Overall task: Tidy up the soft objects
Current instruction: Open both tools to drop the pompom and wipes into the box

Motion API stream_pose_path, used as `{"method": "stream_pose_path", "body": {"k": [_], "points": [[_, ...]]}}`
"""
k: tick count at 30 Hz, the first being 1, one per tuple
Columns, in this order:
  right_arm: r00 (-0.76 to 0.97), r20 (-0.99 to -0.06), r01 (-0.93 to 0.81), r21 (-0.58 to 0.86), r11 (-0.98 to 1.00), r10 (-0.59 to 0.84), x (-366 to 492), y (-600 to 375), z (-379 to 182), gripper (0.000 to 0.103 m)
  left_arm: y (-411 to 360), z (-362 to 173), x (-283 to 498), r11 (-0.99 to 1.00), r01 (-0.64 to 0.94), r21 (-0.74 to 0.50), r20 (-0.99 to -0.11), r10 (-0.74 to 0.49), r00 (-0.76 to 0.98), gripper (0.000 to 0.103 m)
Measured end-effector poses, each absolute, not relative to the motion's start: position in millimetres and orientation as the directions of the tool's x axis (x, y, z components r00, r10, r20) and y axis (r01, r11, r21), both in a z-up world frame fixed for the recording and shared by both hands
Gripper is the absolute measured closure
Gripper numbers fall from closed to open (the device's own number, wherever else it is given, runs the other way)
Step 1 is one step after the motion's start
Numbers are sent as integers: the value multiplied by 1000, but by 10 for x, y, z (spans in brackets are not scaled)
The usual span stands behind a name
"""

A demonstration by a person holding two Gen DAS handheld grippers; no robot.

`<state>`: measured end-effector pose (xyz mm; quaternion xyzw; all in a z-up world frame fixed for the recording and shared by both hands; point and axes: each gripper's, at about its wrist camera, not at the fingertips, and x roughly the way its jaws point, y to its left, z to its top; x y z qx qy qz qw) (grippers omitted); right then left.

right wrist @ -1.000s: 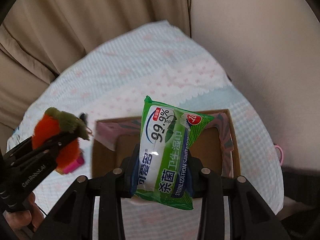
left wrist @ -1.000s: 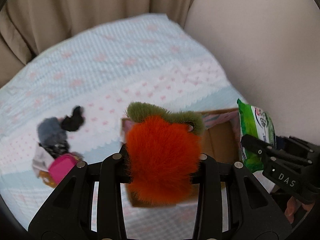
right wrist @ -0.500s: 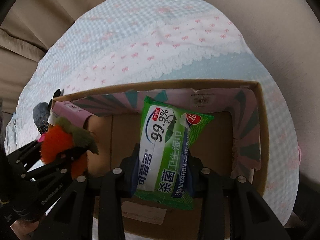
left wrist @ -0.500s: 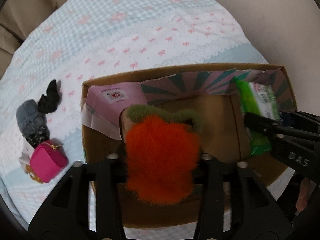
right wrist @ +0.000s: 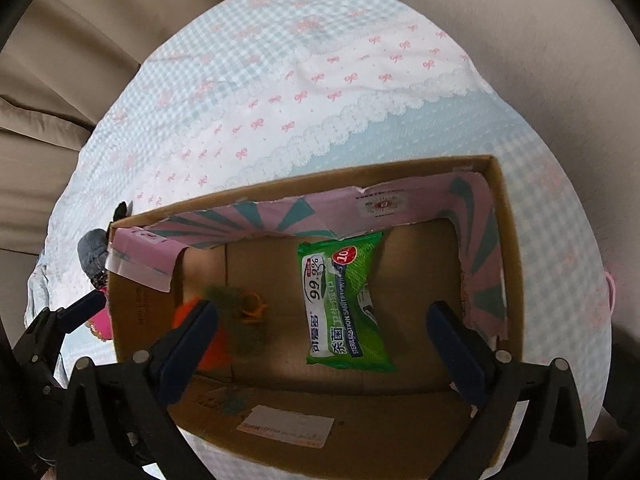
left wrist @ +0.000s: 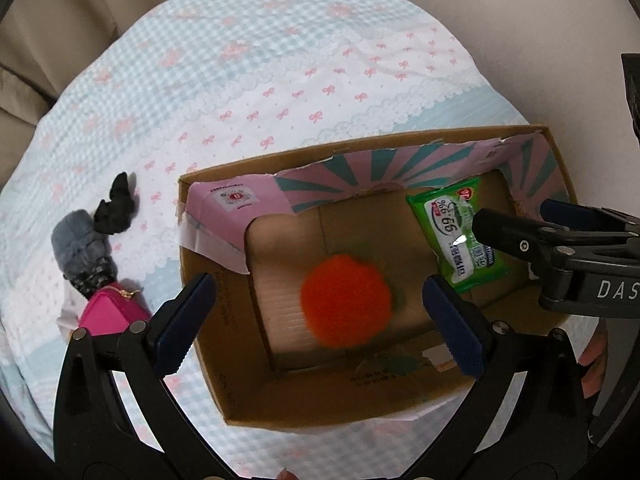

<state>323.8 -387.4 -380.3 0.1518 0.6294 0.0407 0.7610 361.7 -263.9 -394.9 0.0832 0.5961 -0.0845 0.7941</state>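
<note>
Cardboard box (left wrist: pixel 400 410) is lying under both my tools. Left gripper (left wrist: pixel 320 330) is gaping wide, empty; the blurred orange plush toy (left wrist: pixel 346 300) is sitting inside and, I judge, risking a roll. Right gripper (right wrist: pixel 326 342) is likewise spread, empty, over the green wet-wipes pack (right wrist: pixel 344 300) lying flat; descending could snag it.

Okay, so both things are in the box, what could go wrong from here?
The left claw and right claw hang open over the box, so pulling out carelessly could snag its torn pink lining. The plush looks blurred, perhaps not yet settled. The grey, black and pink pile could get forgotten.
</note>
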Motion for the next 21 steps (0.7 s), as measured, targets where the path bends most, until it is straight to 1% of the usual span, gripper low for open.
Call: {"method": "stream_pose_path", "body": {"k": [5,9,15,21], "points": [[237,-940,112,277,954,245,3201,-3873,-3592,0,-2642,-3748,3548,972,234,23,-955,-48,294,0],[260,-937,108,267,958,232,3143,-3867,-3360,0,-2615,-3491,3454,973,232,20,-945,-57,321,0],[342,-920,94,233,968,189,2977,-3803,-2808,0,-2479,-3002,3251,977,215,-5,-917,-91,389,0],[454,-883,81,174,981,120,2693,-3656,-2125,0,-2240,-2437,2934,979,202,-9,-862,-110,495,0]]}}
